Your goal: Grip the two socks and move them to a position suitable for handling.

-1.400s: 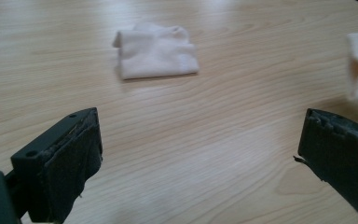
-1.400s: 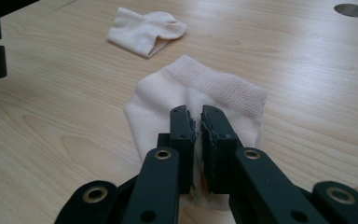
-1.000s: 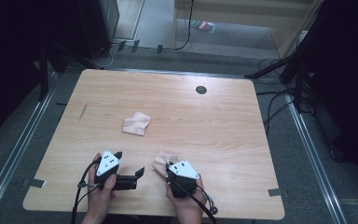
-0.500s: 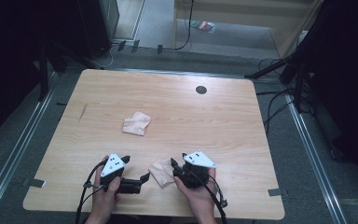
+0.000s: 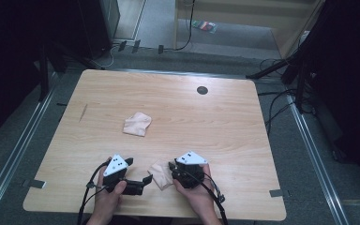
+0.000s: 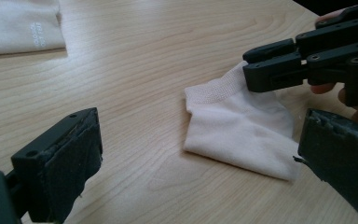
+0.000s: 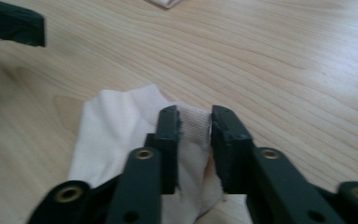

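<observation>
- I have the right gripper [image 5: 172,169] clamped on the ribbed cuff of the near sock [image 5: 161,174]; in the right gripper view the jaws stand narrow with that band of cuff [image 7: 193,125] pinched between the pads, having just been closing on it
- My left gripper [image 5: 146,179] holds nothing; its jaws stand wide, and in the left gripper view the near sock [image 6: 240,128] lies ahead of them and towards the right-hand pad, not yet touched
- The relation I work from: the near sock lies flat on the table [image 5: 225,126] between my two grippers, its long axis running roughly from the pinched cuff out towards the left gripper; the free end is the left gripper's to take, being just beside it, while the right already has its end
- A second sock [image 5: 137,123] lies folded well apart, farther up the table towards the middle; neither gripper is near it
- Hard to make out: the right jaws and hand cover part of the cuff, so I cannot tell whether one layer or both are pinched; the toe end is cut off behind the left gripper's right-hand pad; the lettering on the second sock [image 6: 21,25] is too small to read
</observation>
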`<state>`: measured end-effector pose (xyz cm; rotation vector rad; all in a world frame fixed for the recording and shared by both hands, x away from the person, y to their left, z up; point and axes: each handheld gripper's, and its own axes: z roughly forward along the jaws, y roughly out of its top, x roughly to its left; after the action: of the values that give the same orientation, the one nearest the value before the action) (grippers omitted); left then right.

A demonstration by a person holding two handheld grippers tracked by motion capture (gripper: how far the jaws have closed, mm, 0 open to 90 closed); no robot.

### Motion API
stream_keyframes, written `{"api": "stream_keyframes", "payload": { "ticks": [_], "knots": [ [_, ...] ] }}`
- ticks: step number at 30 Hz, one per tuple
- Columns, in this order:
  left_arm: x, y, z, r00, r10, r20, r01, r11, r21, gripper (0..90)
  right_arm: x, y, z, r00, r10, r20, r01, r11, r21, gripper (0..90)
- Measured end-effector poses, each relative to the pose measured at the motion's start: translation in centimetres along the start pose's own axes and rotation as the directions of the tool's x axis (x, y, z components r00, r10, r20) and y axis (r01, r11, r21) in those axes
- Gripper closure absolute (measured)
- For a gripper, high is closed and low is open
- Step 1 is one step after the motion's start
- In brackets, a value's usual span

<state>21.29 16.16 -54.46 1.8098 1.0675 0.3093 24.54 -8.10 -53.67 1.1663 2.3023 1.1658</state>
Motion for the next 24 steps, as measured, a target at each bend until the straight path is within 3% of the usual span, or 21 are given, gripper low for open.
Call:
{"api": "stream_keyframes", "payload": {
  "ticks": [1, 2, 8, 13, 14, 15, 18, 20, 22, 24],
  "knots": [
    [0.0, 0.0, 0.0, 1.0000, 0.002, -0.003, -0.002, 1.0000, 0.001, 0.0, 0.4, 0.0, -0.2, 0.9996, -0.026, -0.012, 0.026, 1.000, -0.009, 85.8],
    [0.0, 0.0, 0.0, 1.0000, 0.002, -0.003, -0.002, 1.0000, 0.001, 0.0, 0.5, 0.1, -0.3, 0.9991, -0.039, -0.017, 0.039, 0.999, -0.018, 87.7],
    [-0.2, 0.0, 0.1, 0.9999, 0.009, 0.012, -0.009, 0.9999, 0.009, 0.0, 1.1, 1.0, -1.4, 0.9986, -0.033, -0.041, 0.031, 0.997, -0.065, 89.9],
    [-1.2, 0.0, 0.8, 0.9984, 0.041, 0.039, -0.043, 0.9974, 0.058, 0.0, 1.7, 2.1, -2.4, 0.9974, -0.031, -0.064, 0.025, 0.995, -0.098, 90.0],
    [-1.6, 0.0, 0.9, 0.9982, 0.052, 0.031, -0.054, 0.9962, 0.068, 1.6, 1.8, 2.3, -2.6, 0.9973, -0.038, -0.063, 0.032, 0.994, -0.102, 90.0],
    [-2.4, 0.0, 1.2, 0.9971, 0.075, 0.018, -0.076, 0.9933, 0.087, 11.5, 2.1, 2.6, -2.8, 0.9972, -0.044, -0.060, 0.037, 0.994, -0.107, 90.0],
    [-3.1, -0.1, 1.7, 0.9957, 0.090, 0.022, -0.092, 0.9889, 0.117, 14.3, 2.2, 2.6, -2.9, 0.9972, -0.039, -0.063, 0.032, 0.994, -0.107, 90.0],
    [-3.7, -0.2, 2.3, 0.9940, 0.109, 0.005, -0.108, 0.9795, 0.170, 15.9, 2.2, 2.7, -3.0, 0.9972, -0.035, -0.065, 0.028, 0.994, -0.109, 90.0],
    [-3.9, -0.1, 2.6, 0.9914, 0.129, -0.022, -0.122, 0.9718, 0.201, 25.4, 2.3, 2.9, -3.3, 0.9972, -0.030, -0.069, 0.022, 0.993, -0.116, 90.0],
    [-4.0, -0.1, 2.7, 0.9910, 0.123, -0.052, -0.110, 0.9719, 0.208, 35.8, 2.3, 3.1, -3.5, 0.9973, -0.027, -0.068, 0.019, 0.992, -0.125, 90.0]
  ]
}}
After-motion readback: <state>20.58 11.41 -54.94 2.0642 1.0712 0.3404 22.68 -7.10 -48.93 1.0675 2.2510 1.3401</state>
